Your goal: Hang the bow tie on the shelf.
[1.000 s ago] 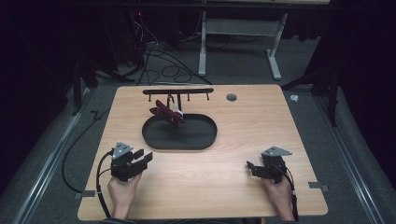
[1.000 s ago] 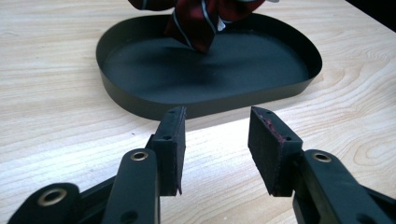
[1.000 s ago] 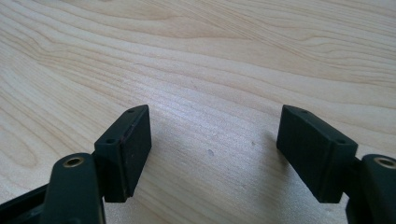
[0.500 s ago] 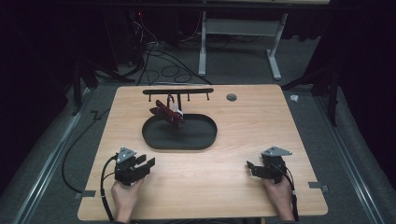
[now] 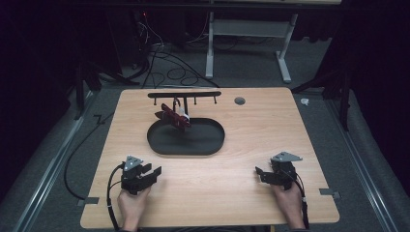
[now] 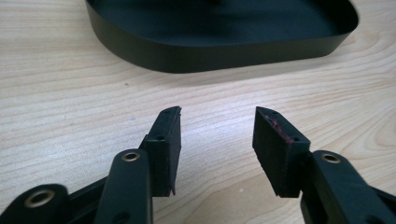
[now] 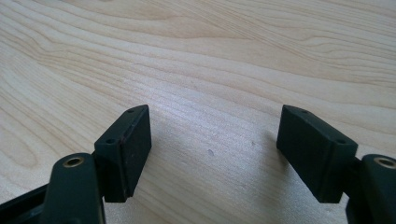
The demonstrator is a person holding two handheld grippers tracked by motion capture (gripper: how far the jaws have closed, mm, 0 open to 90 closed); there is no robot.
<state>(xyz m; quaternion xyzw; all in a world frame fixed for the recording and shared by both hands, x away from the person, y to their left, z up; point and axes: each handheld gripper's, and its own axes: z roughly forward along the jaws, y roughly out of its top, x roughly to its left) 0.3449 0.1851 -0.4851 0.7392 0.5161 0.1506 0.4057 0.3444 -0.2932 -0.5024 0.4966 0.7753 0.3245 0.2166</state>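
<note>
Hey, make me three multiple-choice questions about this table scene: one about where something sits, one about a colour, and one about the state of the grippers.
1. Where does the dark red clip-like object sit?
A. at the far left rim of the black oval tray
B. beside the right gripper
C. on the floor

2. What colour is the oval tray?
A. white
B. black
C. blue

3. How do the jaws of the left gripper and right gripper stand?
A. both shut
B. both gripping the tray
C. both open, nothing between them

Answers: 1 A, the high view shows it at the tray's far left rim. 2 B, its wall and floor are black. 3 C, bare light wooden table shows between each pair.
</note>
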